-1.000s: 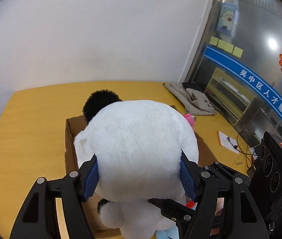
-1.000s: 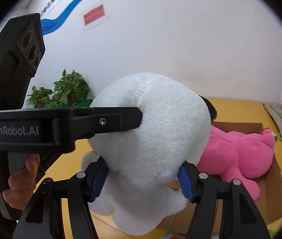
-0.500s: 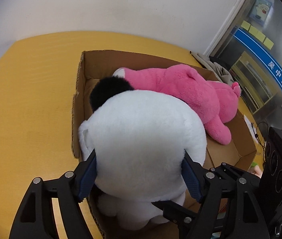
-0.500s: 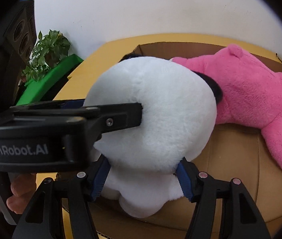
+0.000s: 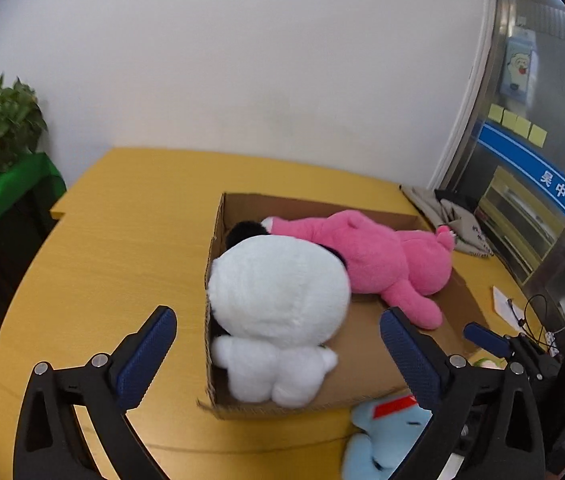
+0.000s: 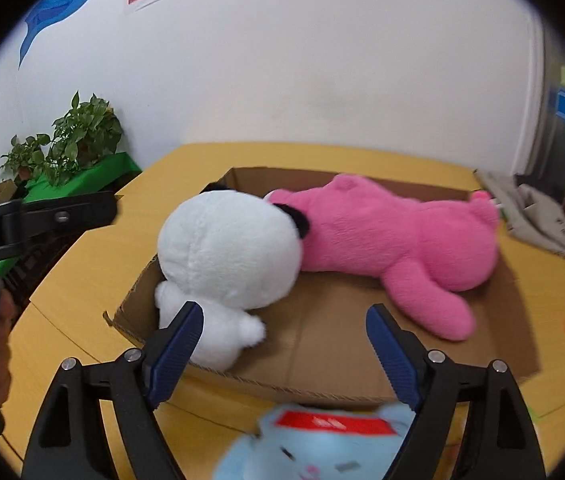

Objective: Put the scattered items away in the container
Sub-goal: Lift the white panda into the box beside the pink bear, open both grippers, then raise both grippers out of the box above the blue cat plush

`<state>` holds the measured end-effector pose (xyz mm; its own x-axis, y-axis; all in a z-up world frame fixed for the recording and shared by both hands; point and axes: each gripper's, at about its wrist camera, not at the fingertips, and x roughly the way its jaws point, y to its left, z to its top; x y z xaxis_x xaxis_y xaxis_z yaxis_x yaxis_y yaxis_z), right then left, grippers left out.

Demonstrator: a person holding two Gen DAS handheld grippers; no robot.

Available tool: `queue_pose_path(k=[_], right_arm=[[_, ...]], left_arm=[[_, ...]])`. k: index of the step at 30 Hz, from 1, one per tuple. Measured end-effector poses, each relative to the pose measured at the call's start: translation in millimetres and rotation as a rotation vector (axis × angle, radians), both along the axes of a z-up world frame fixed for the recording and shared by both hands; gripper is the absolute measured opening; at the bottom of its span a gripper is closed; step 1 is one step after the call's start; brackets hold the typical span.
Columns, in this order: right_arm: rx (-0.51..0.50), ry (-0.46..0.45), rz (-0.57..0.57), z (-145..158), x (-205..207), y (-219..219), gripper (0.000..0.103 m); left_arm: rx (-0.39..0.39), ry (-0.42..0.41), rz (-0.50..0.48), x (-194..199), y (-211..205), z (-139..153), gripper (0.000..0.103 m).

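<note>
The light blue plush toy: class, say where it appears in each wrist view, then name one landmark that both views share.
Left wrist view: the light blue plush toy lies at bottom right, on the table in front of the cardboard box.
Right wrist view: the toy is at bottom centre, below the box's near wall.
Shared landmark: the pink plush lying in the box.

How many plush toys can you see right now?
3: white plush and pink plush lie in the box; blue plush lies on the table before it. Others may be hidden.
</note>
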<state>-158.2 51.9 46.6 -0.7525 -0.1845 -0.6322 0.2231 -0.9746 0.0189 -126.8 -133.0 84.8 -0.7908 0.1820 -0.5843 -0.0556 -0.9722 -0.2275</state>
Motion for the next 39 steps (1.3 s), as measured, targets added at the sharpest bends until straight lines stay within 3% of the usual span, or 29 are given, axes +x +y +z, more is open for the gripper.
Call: queue_pose_path(k=[4, 8, 18, 39], right_arm=[[0.027, 0.029, -0.042, 11.1, 28.1, 22.3, 0.084], [0.031, 0.041, -0.061, 19.9, 60.0, 42.9, 0.084], [-0.010, 0.078, -0.093, 40.3, 105.0, 78.7, 0.084], [-0.013, 0.064, -0.138, 31.3, 107.3, 102.3, 0.084]], left_arm=[[-0.014, 0.024, 0.025, 35.6, 13.0, -0.1, 0.103], [-0.020, -0.007, 0.074, 67.2, 29.3, -7.0, 0.103], [-0.048, 0.003, -0.036, 89.9, 80.2, 4.3, 0.103], [-0.083, 0.002, -0.083, 94.5, 112.2, 2.4, 0.103]])
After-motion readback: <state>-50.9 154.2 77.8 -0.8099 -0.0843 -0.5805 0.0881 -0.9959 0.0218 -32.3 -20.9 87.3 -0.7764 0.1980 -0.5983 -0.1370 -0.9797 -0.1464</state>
